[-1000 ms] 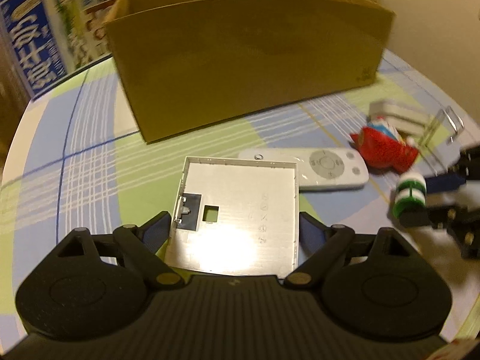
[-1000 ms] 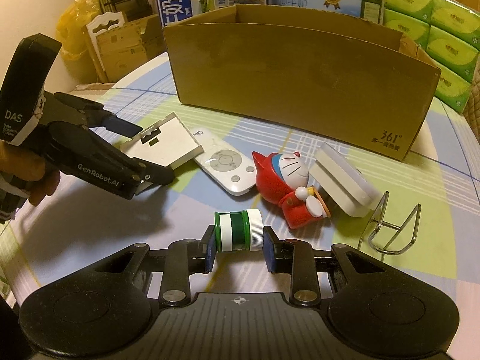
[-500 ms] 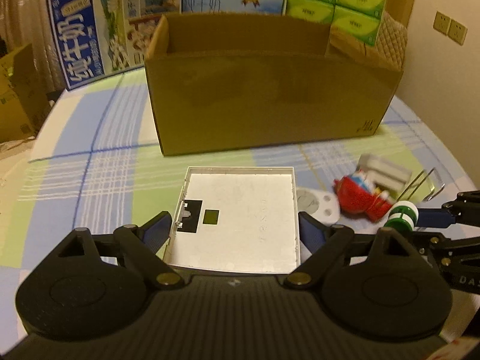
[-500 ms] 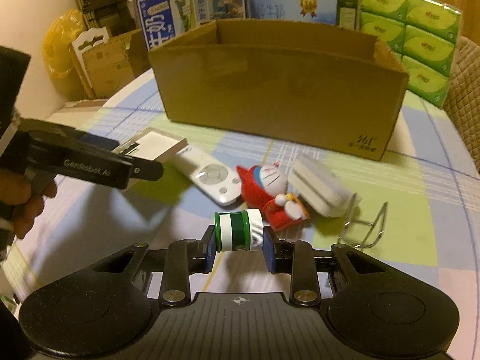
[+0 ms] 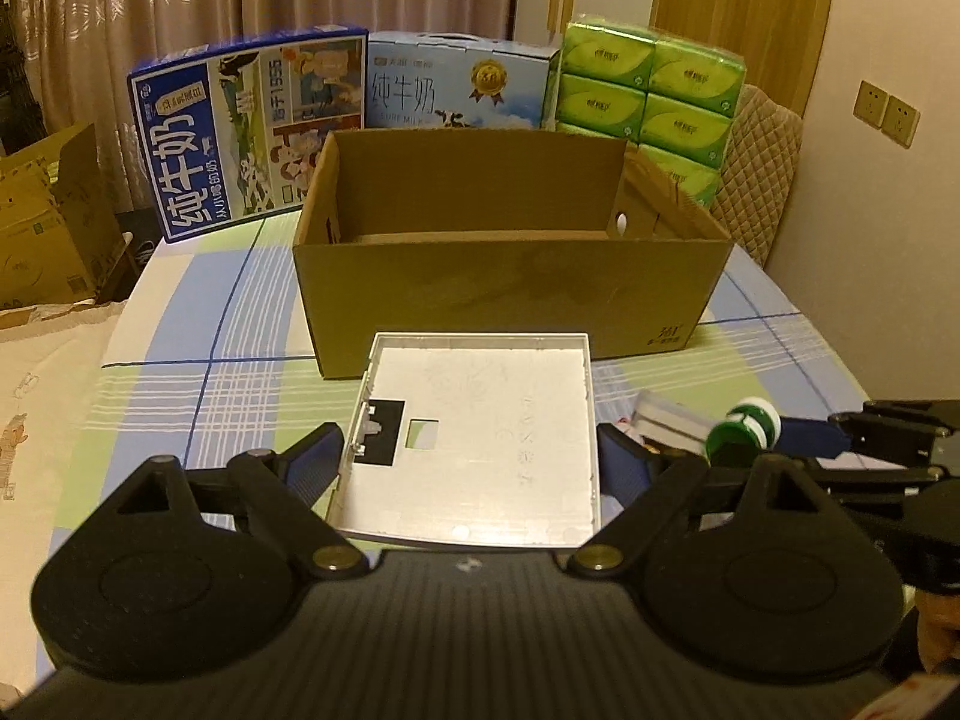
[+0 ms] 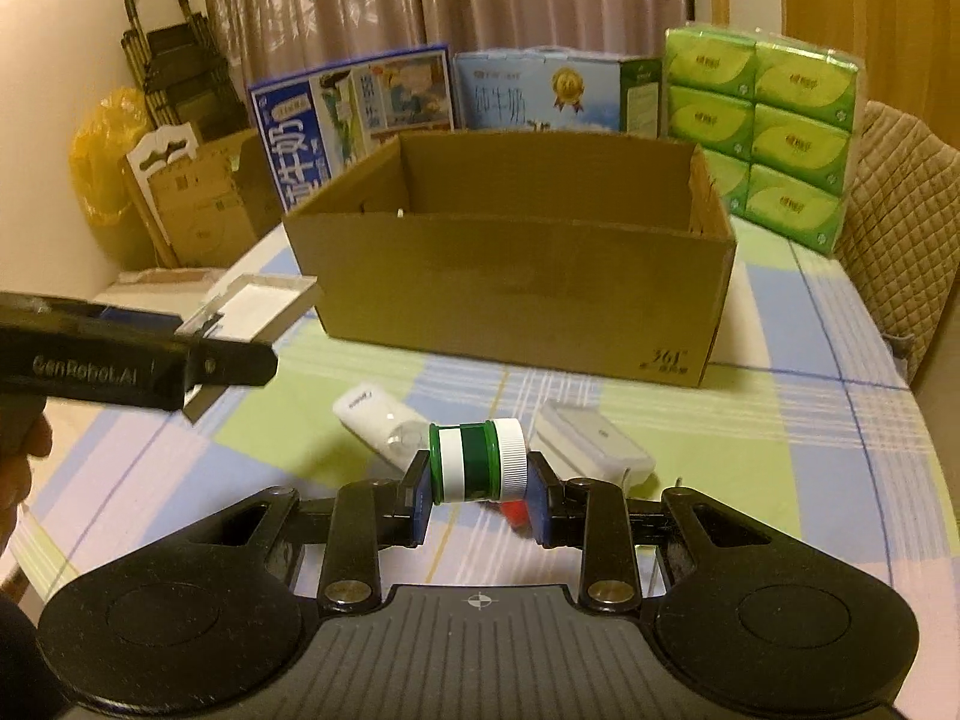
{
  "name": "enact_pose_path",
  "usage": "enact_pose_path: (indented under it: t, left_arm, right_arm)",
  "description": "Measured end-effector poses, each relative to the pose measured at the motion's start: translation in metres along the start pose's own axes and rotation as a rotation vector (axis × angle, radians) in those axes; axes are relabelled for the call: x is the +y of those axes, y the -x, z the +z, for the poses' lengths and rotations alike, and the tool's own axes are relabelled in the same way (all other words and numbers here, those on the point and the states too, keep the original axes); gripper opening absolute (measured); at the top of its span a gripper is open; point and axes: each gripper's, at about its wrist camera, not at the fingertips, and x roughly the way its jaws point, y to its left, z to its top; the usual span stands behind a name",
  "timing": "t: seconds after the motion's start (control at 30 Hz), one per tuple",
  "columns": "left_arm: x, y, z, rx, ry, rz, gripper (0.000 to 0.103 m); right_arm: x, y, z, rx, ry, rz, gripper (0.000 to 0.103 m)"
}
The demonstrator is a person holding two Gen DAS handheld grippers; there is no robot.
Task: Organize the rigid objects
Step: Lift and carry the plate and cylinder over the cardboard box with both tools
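Observation:
My left gripper (image 5: 474,462) is shut on a flat white square panel (image 5: 480,438) and holds it level in the air in front of the open cardboard box (image 5: 510,294). The panel also shows in the right wrist view (image 6: 252,306). My right gripper (image 6: 478,495) is shut on a small green and white jar (image 6: 478,461), held sideways above the table; the jar also shows in the left wrist view (image 5: 743,429). The box (image 6: 510,300) stands open and upright behind both.
On the checked tablecloth (image 6: 780,450) lie a white remote (image 6: 375,414), a white rectangular block (image 6: 591,441) and a partly hidden red toy (image 6: 516,513). Milk cartons (image 5: 252,132) and green tissue packs (image 5: 648,96) stand behind the box.
Both grippers have risen with their loads. The panel and the jar are higher above the table, and the box opening has come into view.

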Motion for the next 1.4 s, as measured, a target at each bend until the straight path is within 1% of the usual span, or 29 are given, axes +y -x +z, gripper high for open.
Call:
enact_pose_path:
  t: [0.2, 0.43, 0.6, 0.83, 0.93, 1.1, 1.23, 1.4]
  left_arm:
    - [-0.011, 0.013, 0.003, -0.011, 0.009, 0.0, 0.086]
    - [-0.017, 0.023, 0.006, -0.022, 0.001, 0.002, 0.086]
    - [-0.016, 0.026, 0.012, -0.033, -0.003, 0.001, 0.086]
    - [-0.013, 0.022, 0.024, -0.042, -0.005, 0.007, 0.086]
    - [-0.01, 0.017, 0.034, -0.049, -0.005, 0.008, 0.086]
    - [-0.006, 0.004, 0.062, -0.061, -0.018, 0.003, 0.086]
    - [0.0, -0.012, 0.089, -0.061, -0.02, 0.001, 0.086]
    - [0.008, -0.038, 0.119, -0.053, -0.01, 0.019, 0.086]
  right_arm:
    - [-0.003, 0.018, 0.013, -0.035, -0.01, -0.011, 0.028]
    - [-0.008, 0.032, 0.019, -0.051, -0.024, -0.02, 0.028]
    - [-0.011, 0.036, 0.024, -0.051, -0.028, -0.029, 0.028]
    - [-0.019, 0.037, 0.044, -0.071, -0.012, -0.044, 0.028]
    - [-0.024, 0.035, 0.058, -0.081, -0.001, -0.049, 0.028]
    - [-0.035, 0.027, 0.082, -0.091, -0.008, -0.046, 0.028]
    - [-0.047, 0.009, 0.106, -0.08, -0.022, -0.036, 0.028]
    - [-0.062, -0.012, 0.135, -0.077, -0.037, -0.057, 0.028]
